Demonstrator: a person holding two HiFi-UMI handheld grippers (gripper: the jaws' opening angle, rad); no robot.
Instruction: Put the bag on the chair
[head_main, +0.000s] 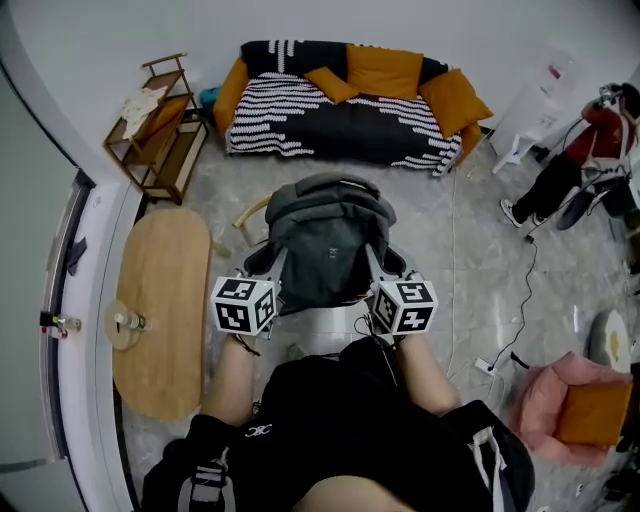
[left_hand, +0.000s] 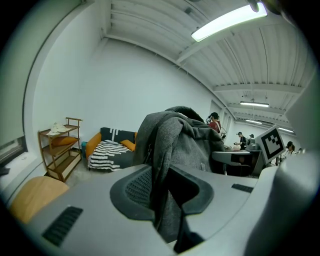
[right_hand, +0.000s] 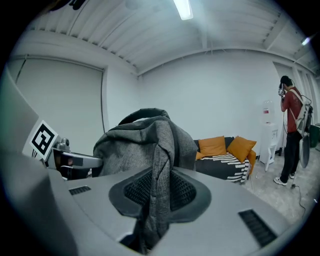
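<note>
Left gripper (left_hand: 167, 195) pinching bag (head_main: 325, 235) fabric; right gripper (right_hand: 155, 192) likewise. Bag upright, dead ahead between both, equally near; chair (head_main: 325, 338) directly underneath, mostly hidden.

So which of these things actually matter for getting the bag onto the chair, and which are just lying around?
For the job: grey bag; left gripper and right gripper, each shut on the bag's fabric; chair seat showing under the bag.

Lying about: striped sofa; wooden shelf; oval table; pink seat.
</note>
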